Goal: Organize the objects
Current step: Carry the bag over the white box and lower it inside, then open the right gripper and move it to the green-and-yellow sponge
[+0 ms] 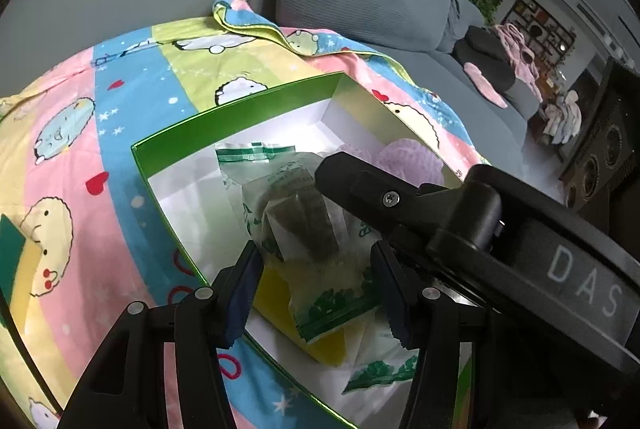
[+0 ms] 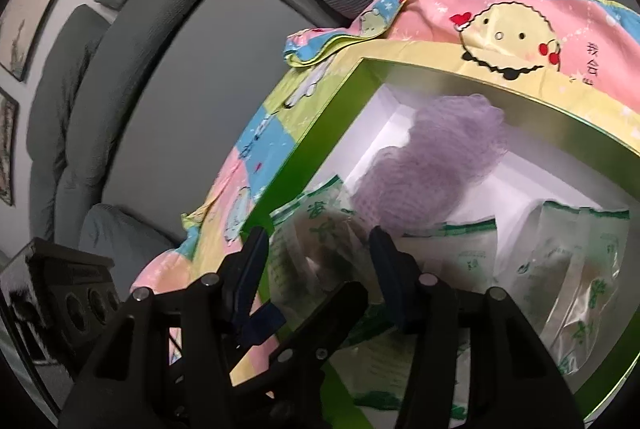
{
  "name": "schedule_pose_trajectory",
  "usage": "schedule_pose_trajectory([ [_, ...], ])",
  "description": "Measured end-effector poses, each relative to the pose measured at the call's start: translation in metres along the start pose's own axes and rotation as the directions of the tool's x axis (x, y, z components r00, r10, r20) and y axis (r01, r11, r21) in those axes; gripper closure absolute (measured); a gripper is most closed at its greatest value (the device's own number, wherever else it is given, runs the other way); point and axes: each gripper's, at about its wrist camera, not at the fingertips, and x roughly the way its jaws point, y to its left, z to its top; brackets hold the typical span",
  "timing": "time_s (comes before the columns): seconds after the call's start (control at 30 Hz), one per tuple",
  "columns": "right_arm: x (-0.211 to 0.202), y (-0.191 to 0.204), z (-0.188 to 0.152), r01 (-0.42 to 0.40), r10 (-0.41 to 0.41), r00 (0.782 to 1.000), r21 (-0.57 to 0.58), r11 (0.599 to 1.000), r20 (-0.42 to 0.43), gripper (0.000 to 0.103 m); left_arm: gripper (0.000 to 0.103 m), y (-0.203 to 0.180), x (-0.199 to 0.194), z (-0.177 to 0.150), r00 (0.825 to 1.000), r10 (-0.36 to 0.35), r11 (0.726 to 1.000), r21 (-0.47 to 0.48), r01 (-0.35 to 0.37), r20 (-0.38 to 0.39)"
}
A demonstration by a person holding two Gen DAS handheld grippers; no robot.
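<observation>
Left wrist view: the left gripper (image 1: 316, 269) clenches a clear green-printed packet (image 1: 298, 225) with a dark block inside, held over the green box (image 1: 240, 117) on the cartoon blanket (image 1: 120, 101); the right gripper (image 1: 384, 197) crosses in from three o'clock. Right wrist view: the right gripper's jaws flank another green-printed packet (image 2: 316, 241) at the box's seven-o'clock corner, though I cannot tell whether they press it, and a purple mesh ball (image 2: 432, 165) lies at twelve o'clock.
</observation>
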Motion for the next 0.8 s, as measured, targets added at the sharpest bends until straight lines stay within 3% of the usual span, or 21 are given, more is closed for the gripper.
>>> schedule_pose_trajectory([
  [0.37,-0.013,-0.012,0.003,-0.021,0.015,0.997,0.079,0.997,0.080,0.049,0.046,0.007,-0.021,0.002,1.000,0.025,1.000,-0.014,-0.024,0.008],
  [0.57,-0.029,-0.012,0.005,-0.006,-0.008,0.989,0.094,0.996,0.150,0.048,0.046,0.029,-0.054,-0.001,0.998,0.032,0.996,-0.090,-0.027,0.056],
  [0.7,-0.032,-0.002,0.003,-0.033,0.022,0.988,0.067,0.997,0.155,0.043,0.046,0.051,-0.074,-0.013,0.993,0.090,0.987,-0.141,-0.079,0.074],
  [0.8,-0.034,0.007,0.001,-0.061,0.052,0.986,0.049,0.997,0.160,0.042,0.039,0.083,-0.081,-0.027,0.985,0.162,0.966,-0.211,-0.147,0.055],
])
